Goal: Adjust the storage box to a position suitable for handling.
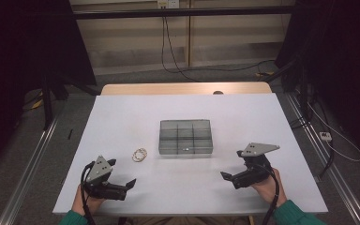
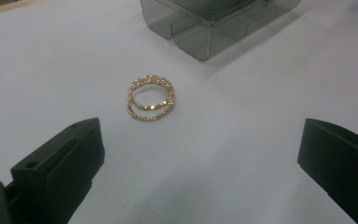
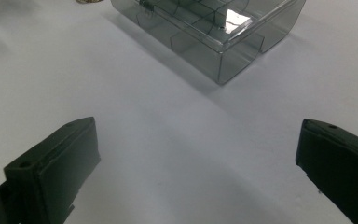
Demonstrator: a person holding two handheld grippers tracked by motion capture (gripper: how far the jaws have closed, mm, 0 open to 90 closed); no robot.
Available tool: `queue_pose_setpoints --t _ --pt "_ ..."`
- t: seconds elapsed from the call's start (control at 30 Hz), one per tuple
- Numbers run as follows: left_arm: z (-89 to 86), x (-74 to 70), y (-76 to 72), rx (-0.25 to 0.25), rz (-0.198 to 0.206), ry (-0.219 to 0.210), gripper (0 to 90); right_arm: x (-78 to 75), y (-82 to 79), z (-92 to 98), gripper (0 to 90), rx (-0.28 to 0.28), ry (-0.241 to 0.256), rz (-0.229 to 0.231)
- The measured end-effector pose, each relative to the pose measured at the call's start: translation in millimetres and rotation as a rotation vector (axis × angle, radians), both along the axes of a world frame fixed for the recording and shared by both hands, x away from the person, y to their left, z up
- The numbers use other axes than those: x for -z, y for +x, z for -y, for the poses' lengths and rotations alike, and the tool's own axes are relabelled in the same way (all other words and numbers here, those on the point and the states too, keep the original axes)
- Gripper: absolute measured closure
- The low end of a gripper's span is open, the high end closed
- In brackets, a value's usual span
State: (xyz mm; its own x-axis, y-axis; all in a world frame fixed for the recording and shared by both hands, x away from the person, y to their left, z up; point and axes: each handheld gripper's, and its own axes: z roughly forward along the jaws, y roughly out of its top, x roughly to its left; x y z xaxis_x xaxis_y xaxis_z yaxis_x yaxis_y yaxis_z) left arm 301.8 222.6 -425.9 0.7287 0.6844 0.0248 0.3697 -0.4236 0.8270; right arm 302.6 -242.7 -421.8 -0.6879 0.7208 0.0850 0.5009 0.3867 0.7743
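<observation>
Evidently nothing has begun: both the left gripper point(image 1: 122, 182) and right gripper point(image 1: 231, 170) stand wide and empty. Ahead of the left lies a gold bracelet point(image 2: 151, 98) on the table point(image 1: 122, 117), just beside the lidded clear box point(image 1: 186, 137), untouched.

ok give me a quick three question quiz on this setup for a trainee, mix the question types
1. True or false: the gold bracelet lies inside the clear compartment box.
2. Which gripper is nearer the bracelet? A) left gripper B) right gripper
3. Fill in: both grippers' jaws stand ____.

Key
1. False: it lies on the white table, just left of the box, apart from it.
2. A
3. open, holding nothing
</observation>
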Motion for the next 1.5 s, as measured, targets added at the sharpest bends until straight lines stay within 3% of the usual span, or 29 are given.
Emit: queue_pose_setpoints --t 0.67,0.8,1.03,1.33,1.43,1.5 --pt "0.0 0.6 -0.9 0.000 -0.006 0.008 0.1 -7.2 38.6 -13.4 0.2 -0.003 0.003 -0.001" --pt "0.8 0.5 -0.7 0.002 -0.005 0.013 0.1 -9.1 47.4 -11.9 5.8 0.019 0.022 0.002" --pt "0.0 1.2 -0.6 0.000 -0.005 0.014 0.1 -12.7 62.4 -10.5 29.7 0.067 0.034 0.022" --pt "2.7 1.5 1.1 0.007 -0.006 0.019 0.1 -9.0 78.6 -15.1 80.4 0.124 0.009 0.018" --pt "2.7 1.8 1.4 0.004 -0.007 0.016 0.2 -6.7 85.1 -15.9 90.0 0.148 0.007 0.005" --pt "3.1 2.0 1.2 0.001 -0.007 0.009 0.1 -6.2 87.1 -16.3 90.0 0.153 0.006 -0.001"
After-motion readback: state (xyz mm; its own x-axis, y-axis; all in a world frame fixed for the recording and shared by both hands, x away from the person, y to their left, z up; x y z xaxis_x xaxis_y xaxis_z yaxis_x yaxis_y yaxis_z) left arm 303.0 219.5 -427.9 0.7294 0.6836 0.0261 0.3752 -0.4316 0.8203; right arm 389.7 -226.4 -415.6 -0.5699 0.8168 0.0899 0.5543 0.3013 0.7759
